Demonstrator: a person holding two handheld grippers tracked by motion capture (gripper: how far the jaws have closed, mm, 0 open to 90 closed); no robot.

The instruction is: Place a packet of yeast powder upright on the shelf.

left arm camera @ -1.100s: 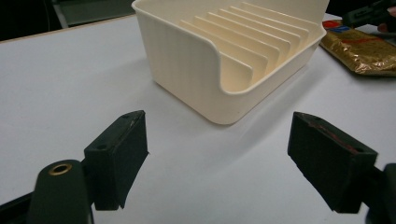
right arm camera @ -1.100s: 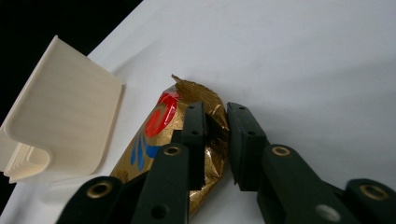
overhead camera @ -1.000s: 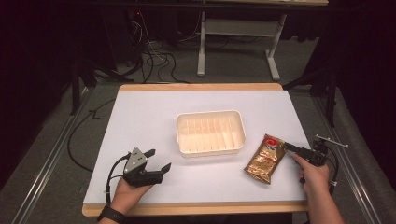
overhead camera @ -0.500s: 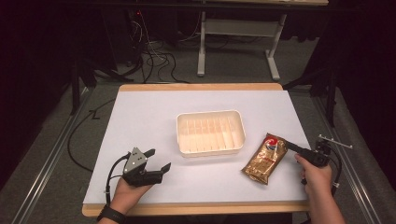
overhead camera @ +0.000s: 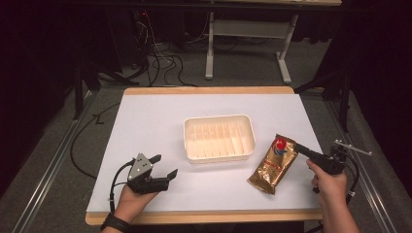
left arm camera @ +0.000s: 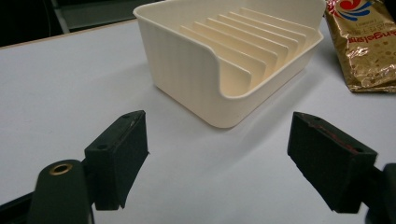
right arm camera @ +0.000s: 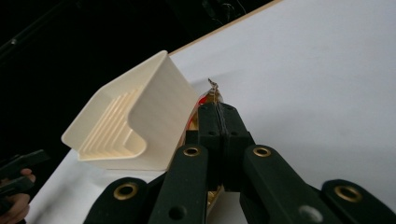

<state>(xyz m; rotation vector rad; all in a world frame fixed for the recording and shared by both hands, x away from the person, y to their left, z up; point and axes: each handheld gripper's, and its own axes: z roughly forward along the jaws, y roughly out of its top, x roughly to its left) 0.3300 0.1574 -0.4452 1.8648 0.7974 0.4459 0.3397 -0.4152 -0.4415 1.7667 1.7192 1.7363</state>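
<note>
Right tongs clenched on gold packet's edge, lower right.
Left tongs released, idle; lifting gently should clear the tray rim.

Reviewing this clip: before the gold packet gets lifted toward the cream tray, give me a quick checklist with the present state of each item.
1. Right claw shut on the gold packet: ok; in the right gripper view the jaws are pressed together on its edge.
2. Grip depth: not ok; only the packet's edge near the red logo is pinched.
3. Packet off the table: cannot tell; in the high view most of it looks flat on the surface.
4. Cream tray free to receive: ok; its ribbed inside holds nothing.
5. Left claw out of the way: ok; open, holding nothing, short of the tray's near corner.
</note>
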